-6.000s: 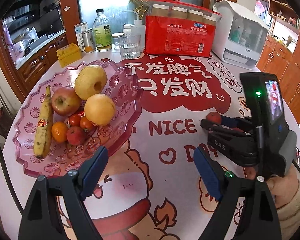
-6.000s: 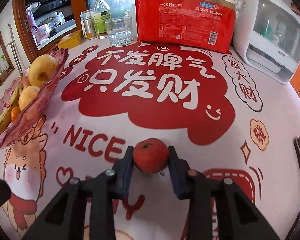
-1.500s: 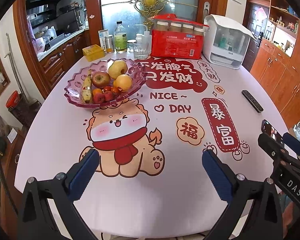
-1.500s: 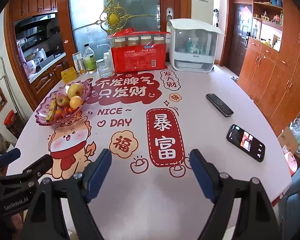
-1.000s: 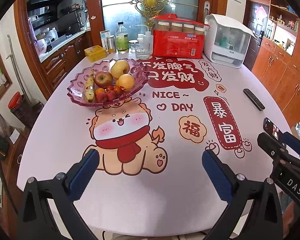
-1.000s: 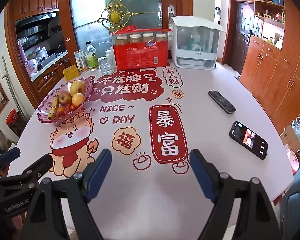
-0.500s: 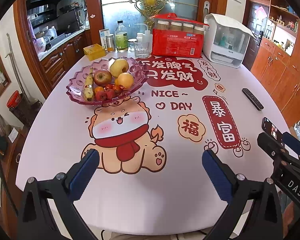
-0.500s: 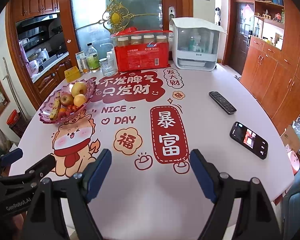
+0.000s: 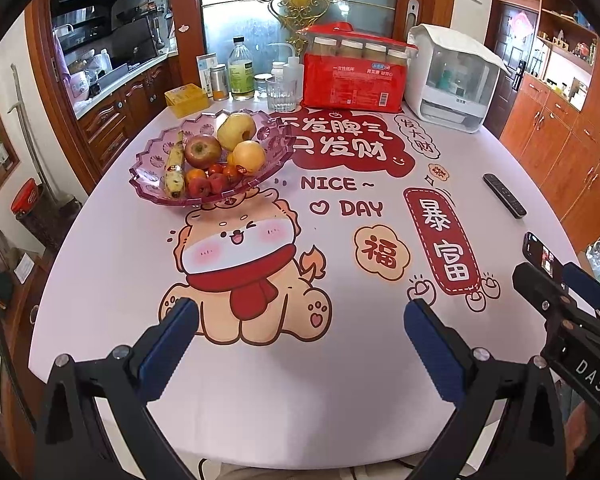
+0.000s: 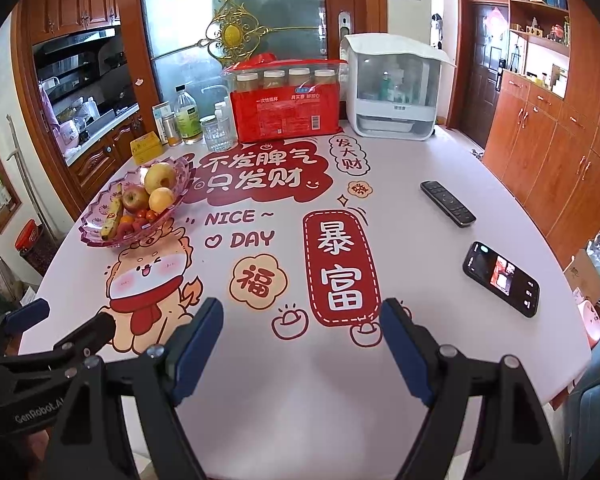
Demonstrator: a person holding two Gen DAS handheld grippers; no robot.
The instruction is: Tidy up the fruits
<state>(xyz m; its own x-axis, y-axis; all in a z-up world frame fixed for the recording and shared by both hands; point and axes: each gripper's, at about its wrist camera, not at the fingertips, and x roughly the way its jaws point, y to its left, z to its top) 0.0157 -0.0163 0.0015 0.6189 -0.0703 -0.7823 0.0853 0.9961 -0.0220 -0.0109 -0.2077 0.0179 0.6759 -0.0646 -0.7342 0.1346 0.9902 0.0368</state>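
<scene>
A pink glass fruit bowl (image 9: 148, 184) (image 10: 96, 236) stands at the table's far left. It holds a banana (image 9: 174, 166), a red apple (image 9: 202, 152), two yellow pears (image 9: 236, 131), an orange (image 9: 195, 175) and several small red fruits (image 9: 214, 183). My left gripper (image 9: 298, 320) hangs open over the near table edge, well short of the bowl, nothing between its fingers. My right gripper (image 10: 300, 320) is open and empty too, near the front edge; the left gripper (image 10: 66, 322) shows at its lower left.
A remote (image 10: 447, 202) and a phone (image 10: 500, 278) lie on the right of the table. At the back stand a red pack of cups (image 9: 352, 80), a white appliance (image 9: 452, 80), a glass (image 9: 280, 96), bottles (image 9: 242, 70) and a yellow box (image 9: 186, 100).
Since six seconds ago both grippers have pulled far back from the bowl and the right one has let go of the small red fruit. Over the last second nothing has visibly moved.
</scene>
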